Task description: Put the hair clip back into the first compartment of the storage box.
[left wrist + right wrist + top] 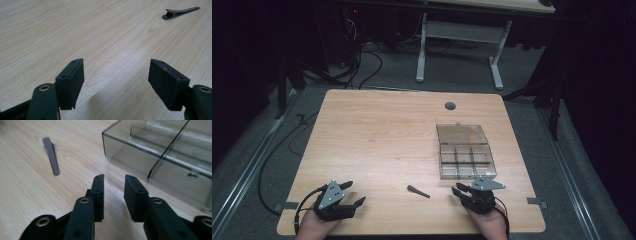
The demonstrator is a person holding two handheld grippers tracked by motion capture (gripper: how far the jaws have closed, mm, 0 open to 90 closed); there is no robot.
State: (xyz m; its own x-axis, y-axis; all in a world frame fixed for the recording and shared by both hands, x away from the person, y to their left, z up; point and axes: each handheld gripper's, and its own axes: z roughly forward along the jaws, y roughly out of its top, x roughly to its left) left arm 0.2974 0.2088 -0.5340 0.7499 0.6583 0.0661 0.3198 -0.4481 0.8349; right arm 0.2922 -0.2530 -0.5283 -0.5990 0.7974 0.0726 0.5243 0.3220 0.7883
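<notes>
Both forearms come in from the near edge of the desk (377, 125), one hand on each set of tongs. The left tongs (353, 194) point toward the far right, their jaws spread wide with nothing between the pads. The right tongs (458, 189) point left and slightly away, jaws parted by a narrower gap, also bare. Both sit low, near the front edge, well apart from each other.

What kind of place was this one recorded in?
Probably a lab or recording room, not a home: a bare wooden table stands on grey carpet, loose cables trail across the floor behind it, and a second desk's white metal frame stands beyond, amid dark surroundings.
</notes>
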